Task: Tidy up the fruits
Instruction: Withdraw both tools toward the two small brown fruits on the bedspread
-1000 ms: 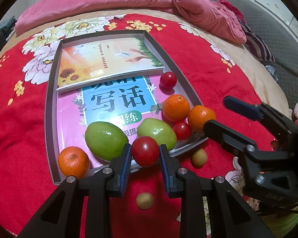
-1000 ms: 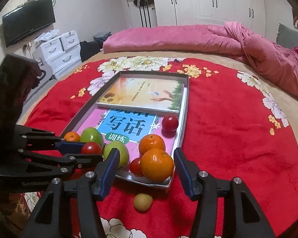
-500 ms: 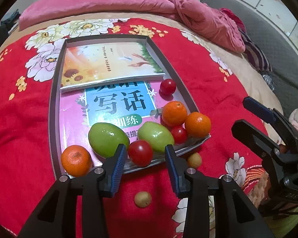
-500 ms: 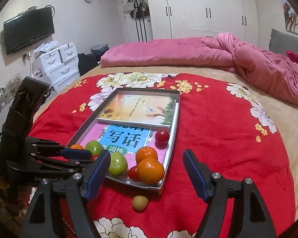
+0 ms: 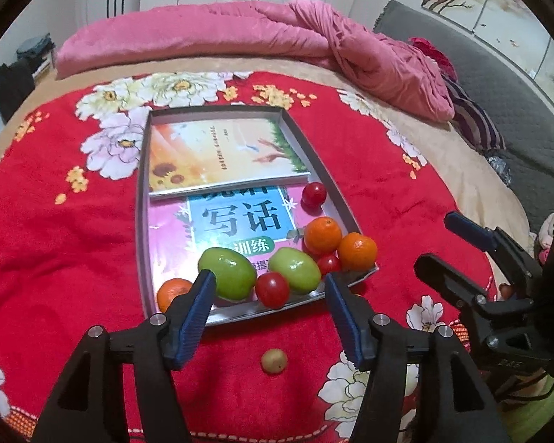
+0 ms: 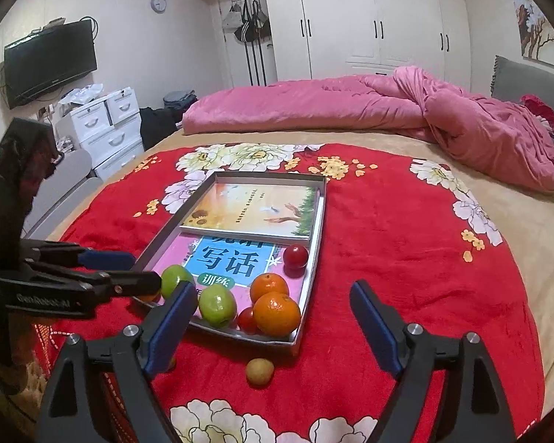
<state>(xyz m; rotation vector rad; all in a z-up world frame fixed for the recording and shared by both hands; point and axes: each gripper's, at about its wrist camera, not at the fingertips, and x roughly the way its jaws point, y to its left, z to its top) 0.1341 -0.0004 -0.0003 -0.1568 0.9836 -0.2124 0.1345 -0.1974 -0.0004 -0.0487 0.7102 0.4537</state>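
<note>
Both tongs, left [image 5: 269,291] and right [image 6: 273,304], are gaping empty, jaws just opening, above the tray [image 5: 141,221] holding fruit.

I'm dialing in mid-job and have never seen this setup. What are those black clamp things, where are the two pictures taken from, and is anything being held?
They are hand-held two-finger grippers, each carrying a camera looking along its fingers. One picture is from the left gripper, the other from the right gripper. On the red flowered blanket sits a tray with two books, oranges, green fruits and red tomatoes. Two small tan fruits lie outside it, one here. Both grippers' jaws have just been opening and hold nothing.
</note>
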